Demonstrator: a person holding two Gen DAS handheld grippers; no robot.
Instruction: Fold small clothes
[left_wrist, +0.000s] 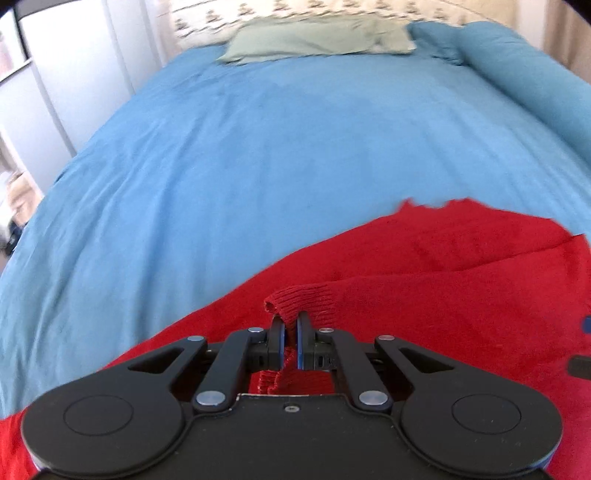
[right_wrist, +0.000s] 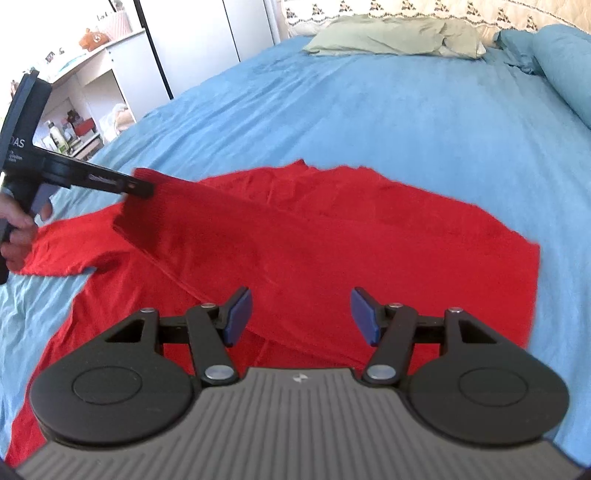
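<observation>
On the blue bed (right_wrist: 332, 110), a red sweater (right_wrist: 332, 236) lies spread near its foot end, one sleeve lifted.

Left tongs (left_wrist: 290, 345) are pressed together on the ribbed cuff (left_wrist: 303, 299) of the sweater's sleeve (right_wrist: 207, 218); from the right wrist view the same left tongs (right_wrist: 142, 188) hold that sleeve raised and drawn across the sweater's body, a hand (right_wrist: 18, 236) gripping their handle at the sweater's left edge. Right tongs (right_wrist: 301, 315) are spread wide and hang above the sweater's near part, touching no cloth that can be seen. Beyond the sweater, at the head of the bed, lie a pale green pillow (right_wrist: 399, 38) and a rolled blue cover (right_wrist: 561, 70). Left of the sweater, off the bed, stand white shelves (right_wrist: 81, 96) carrying small items too blurred to name.
</observation>
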